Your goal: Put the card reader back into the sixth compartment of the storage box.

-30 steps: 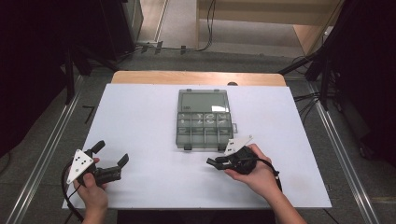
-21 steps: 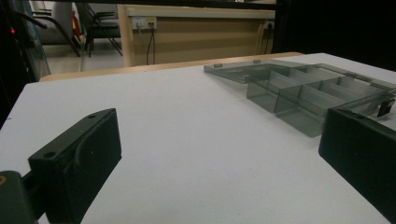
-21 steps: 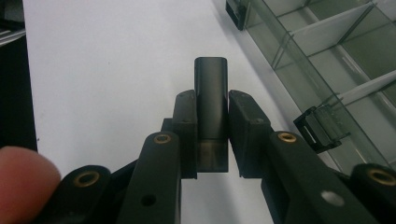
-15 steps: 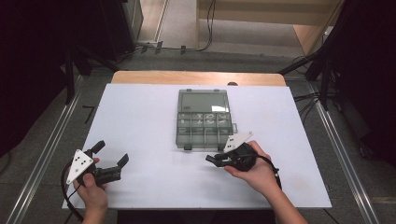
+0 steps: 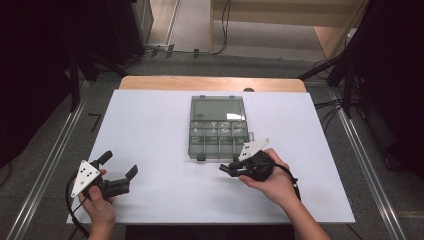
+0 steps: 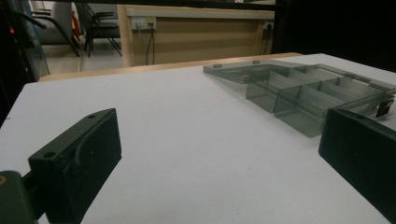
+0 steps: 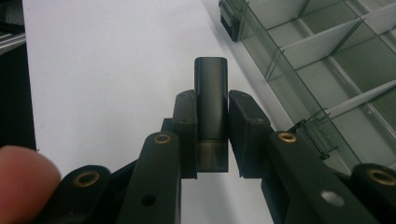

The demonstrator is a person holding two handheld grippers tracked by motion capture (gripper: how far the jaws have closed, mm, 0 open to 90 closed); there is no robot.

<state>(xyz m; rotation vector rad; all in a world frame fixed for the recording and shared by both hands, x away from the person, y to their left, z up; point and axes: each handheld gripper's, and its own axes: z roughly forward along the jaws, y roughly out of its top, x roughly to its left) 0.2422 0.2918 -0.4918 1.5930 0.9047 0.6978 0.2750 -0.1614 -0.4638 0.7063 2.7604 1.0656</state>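
Surface: white table (image 5: 160, 125), wooden edge at the far side.
Organizer box (image 5: 218, 128): clear grey, lid open, mid-table.
Left gripper (image 5: 118, 172): near left corner, jaws spread wide, holding nothing.
Right gripper (image 5: 227, 169): just beside the box's near edge, jaws clamped on a small dark cartridge (image 7: 211, 100).

A white table (image 5: 150, 125) with a wooden far edge stood on grey floor (image 5: 45, 150). Beyond the table sat a wooden counter (image 5: 280, 10) with trailing cables (image 5: 225, 30); darkness flanked it.
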